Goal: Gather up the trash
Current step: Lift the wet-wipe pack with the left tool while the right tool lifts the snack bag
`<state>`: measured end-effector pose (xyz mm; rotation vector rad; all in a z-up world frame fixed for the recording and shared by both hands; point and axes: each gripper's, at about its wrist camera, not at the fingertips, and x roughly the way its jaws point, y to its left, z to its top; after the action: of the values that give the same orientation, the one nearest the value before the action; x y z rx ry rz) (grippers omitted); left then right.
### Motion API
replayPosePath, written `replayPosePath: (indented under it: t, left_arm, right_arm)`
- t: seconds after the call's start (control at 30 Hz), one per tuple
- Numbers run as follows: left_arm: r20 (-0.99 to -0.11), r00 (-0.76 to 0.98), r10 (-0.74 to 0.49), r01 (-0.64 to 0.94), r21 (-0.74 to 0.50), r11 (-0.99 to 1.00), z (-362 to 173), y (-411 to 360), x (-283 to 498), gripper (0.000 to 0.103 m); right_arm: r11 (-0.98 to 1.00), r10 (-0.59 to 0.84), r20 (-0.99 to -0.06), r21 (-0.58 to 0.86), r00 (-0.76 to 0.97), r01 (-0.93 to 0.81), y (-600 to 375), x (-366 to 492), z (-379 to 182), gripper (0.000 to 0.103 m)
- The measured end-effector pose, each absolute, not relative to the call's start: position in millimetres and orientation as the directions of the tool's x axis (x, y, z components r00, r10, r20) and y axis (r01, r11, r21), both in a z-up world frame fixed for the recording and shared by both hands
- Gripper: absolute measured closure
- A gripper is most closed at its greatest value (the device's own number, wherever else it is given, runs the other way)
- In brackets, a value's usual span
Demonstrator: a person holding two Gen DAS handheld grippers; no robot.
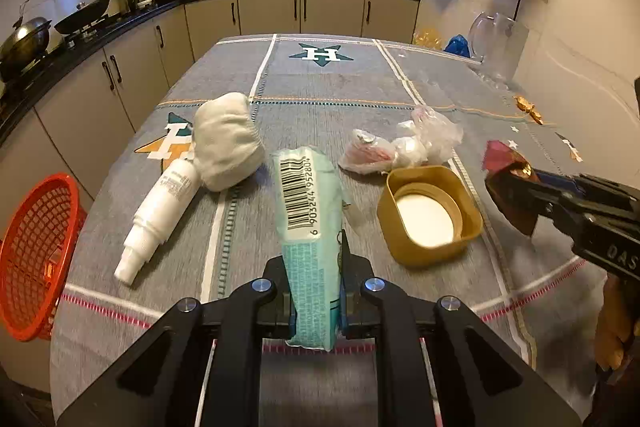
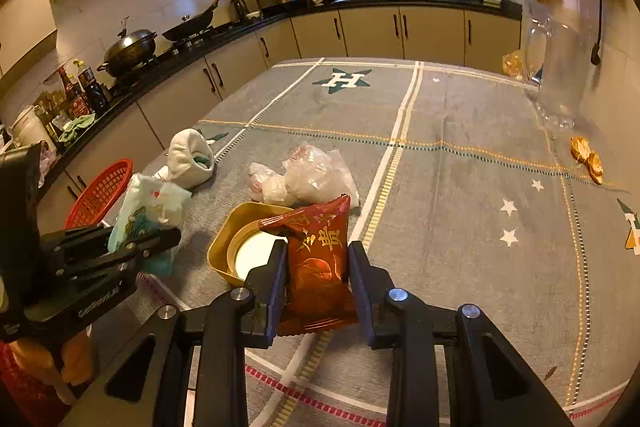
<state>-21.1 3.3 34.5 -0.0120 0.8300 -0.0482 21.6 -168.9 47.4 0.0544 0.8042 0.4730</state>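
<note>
Tablecloth [image 1: 320,95]: gold lid [image 1: 430,215], empty orange basket [image 1: 36,259]

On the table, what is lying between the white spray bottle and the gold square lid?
In the left wrist view, the teal tissue pack, held by the left gripper, sits between the white spray bottle and the gold lid.

Teal tissue packet [image 1: 310,227] upright in left gripper [image 1: 316,291], red snack wrapper [image 2: 318,263] in right gripper [image 2: 318,279]
</note>
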Motion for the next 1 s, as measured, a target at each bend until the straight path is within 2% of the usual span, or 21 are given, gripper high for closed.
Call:
replayPosePath:
  t: [0.27, 0.57, 1.0]
  left_arm:
    - [-0.713, 0.701, -0.024, 0.011, -0.023, 1.0, 33.6, 9.7, -36.3, 0.09]
    - [-0.712, 0.702, -0.012, -0.016, -0.032, 0.999, 33.2, 14.8, -35.5, 0.09]
    - [-0.715, 0.699, -0.021, 0.002, -0.027, 1.0, 32.1, 7.5, -21.7, 0.09]
  right_arm:
    - [0.893, 0.422, -0.66, 0.181, 0.621, -0.413, -156.6, 13.2, 50.3, 0.07]
    - [0.913, 0.341, -0.664, 0.064, 0.666, -0.403, -144.9, 8.0, 46.1, 0.07]
    - [0.932, 0.252, -0.664, -0.029, 0.704, -0.361, -137.9, 6.6, 40.9, 0.07]
